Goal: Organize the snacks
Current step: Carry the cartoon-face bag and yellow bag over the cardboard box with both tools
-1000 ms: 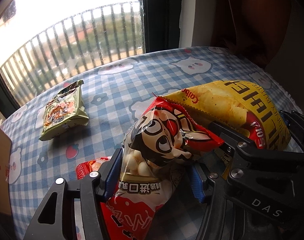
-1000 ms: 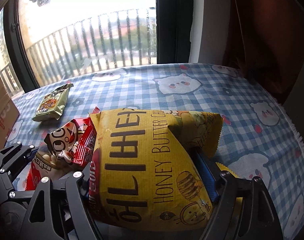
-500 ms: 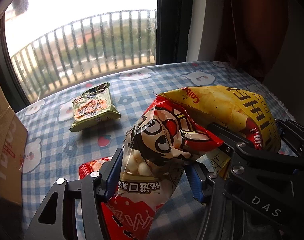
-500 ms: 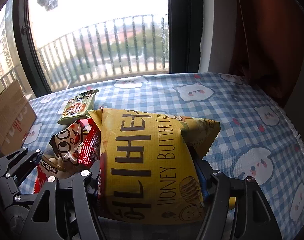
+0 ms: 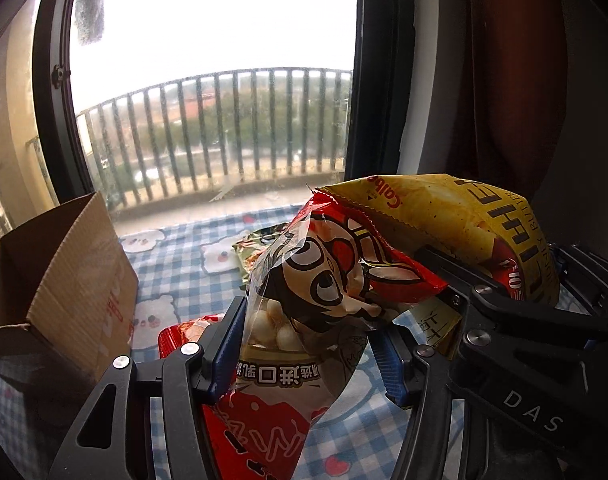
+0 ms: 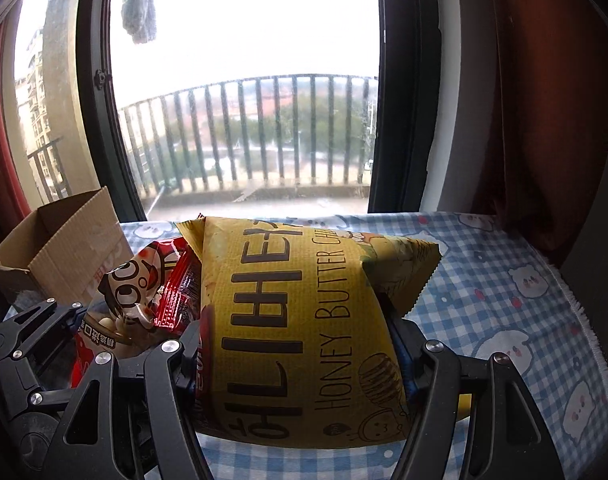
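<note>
My left gripper (image 5: 308, 344) is shut on a red and clear snack bag (image 5: 304, 320) with a cartoon face and white balls inside, held above the table. My right gripper (image 6: 296, 344) is shut on a yellow honey butter chip bag (image 6: 304, 312), held beside it. The red bag also shows in the right wrist view (image 6: 136, 292), and the yellow bag in the left wrist view (image 5: 456, 220). An open cardboard box (image 5: 60, 280) stands at the left; it also shows in the right wrist view (image 6: 64, 248). A green snack packet (image 5: 260, 244) lies on the table, mostly hidden behind the red bag.
The table carries a blue checked cloth with bear prints (image 6: 504, 280), its fringed edge at the right. Another red packet (image 5: 180, 332) lies under my left gripper. A window with a balcony railing (image 6: 264, 140) is behind, and a dark red curtain (image 6: 544, 100) hangs at the right.
Both grippers have risen and tilted up with their bags and moved left. The cardboard box has come into view closer at the left, and the green packet has slid behind the red bag.
</note>
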Action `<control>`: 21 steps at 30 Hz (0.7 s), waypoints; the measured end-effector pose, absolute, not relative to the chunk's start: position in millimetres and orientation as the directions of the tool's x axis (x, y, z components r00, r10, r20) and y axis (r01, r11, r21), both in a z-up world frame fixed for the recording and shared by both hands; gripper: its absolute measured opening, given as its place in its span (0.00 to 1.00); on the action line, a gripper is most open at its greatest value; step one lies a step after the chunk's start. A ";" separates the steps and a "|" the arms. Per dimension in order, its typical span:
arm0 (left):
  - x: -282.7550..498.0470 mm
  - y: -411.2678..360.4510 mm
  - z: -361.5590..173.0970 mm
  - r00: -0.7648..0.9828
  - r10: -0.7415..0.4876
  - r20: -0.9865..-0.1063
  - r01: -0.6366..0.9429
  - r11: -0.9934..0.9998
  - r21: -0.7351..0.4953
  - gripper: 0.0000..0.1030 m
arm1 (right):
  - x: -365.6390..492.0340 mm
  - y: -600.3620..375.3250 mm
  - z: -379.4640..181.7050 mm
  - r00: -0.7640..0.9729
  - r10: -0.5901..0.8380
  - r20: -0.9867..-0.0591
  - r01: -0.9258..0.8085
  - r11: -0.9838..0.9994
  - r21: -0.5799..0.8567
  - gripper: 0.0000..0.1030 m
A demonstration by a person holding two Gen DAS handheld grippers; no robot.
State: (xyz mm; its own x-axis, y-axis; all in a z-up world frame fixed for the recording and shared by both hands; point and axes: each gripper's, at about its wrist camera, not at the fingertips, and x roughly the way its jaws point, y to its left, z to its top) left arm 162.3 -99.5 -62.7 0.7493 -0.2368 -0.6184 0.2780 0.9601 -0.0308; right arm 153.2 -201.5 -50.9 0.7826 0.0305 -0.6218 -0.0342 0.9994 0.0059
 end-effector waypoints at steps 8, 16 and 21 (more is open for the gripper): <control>143.2 -42.1 -20.6 0.817 -0.202 -0.540 0.220 0.975 -0.032 0.58 | 144.3 -152.8 -6.2 0.834 0.079 -0.547 -0.096 0.995 -0.004 0.69; 144.7 11.9 -3.0 0.853 -0.155 -0.499 0.156 0.987 -0.040 0.58 | 153.5 -100.7 15.2 0.850 0.135 -0.509 -0.163 0.986 -0.011 0.69; 151.6 47.3 1.3 0.867 -0.118 -0.484 0.108 0.993 -0.049 0.58 | 167.0 -64.0 19.7 0.852 0.170 -0.495 -0.203 0.979 -0.014 0.70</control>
State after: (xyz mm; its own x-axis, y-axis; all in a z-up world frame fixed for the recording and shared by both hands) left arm 151.6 47.3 1.3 0.8668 -0.1180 -0.4845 0.1079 0.9930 -0.0489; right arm 167.0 -64.0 19.7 0.8523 0.1696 -0.4948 -0.2029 0.9791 -0.0138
